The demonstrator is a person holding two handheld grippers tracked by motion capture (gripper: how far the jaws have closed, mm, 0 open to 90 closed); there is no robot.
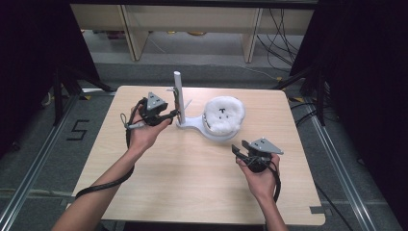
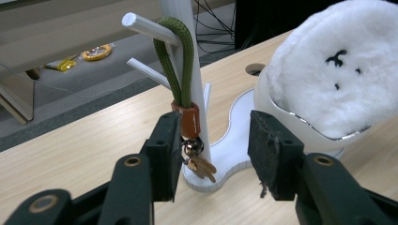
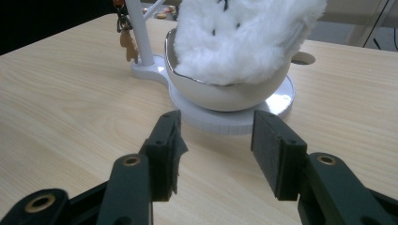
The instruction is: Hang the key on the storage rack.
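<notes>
The counter (image 1: pixel 159 187) is a pale wooden top, and the thing to steer by is the white stand (image 1: pixel 179 98) near its far middle: a slim post with short pegs, rising from a curved white base.

On the base, just to the right of the post, sits a white bowl (image 3: pixel 225 96) heaped with a fluffy white plush (image 1: pixel 222 113), a few black marks stitched on it.

The work in hand looks like hanging a keychain on the stand, and I'd judge that part done. The green cord loop (image 2: pixel 180 56) is draped over an upper peg, close against the post. Its brown leather band (image 2: pixel 190 121) hangs below, with the small metal ring and tan charms dangling just above the base.

The left tool (image 1: pixel 169 115) sits just left of the post, level with the hanging keychain. Its jaws stand spread; the leather band lies close beside one pad, but nothing pinches it, so the peg alone carries the keychain.

The right tool (image 1: pixel 242 153) rests well in front of the bowl on the near side of the stand, jaws spread and holding nothing.

What's left, to my eye, is only to draw the left tool back without snagging the cord.
</notes>
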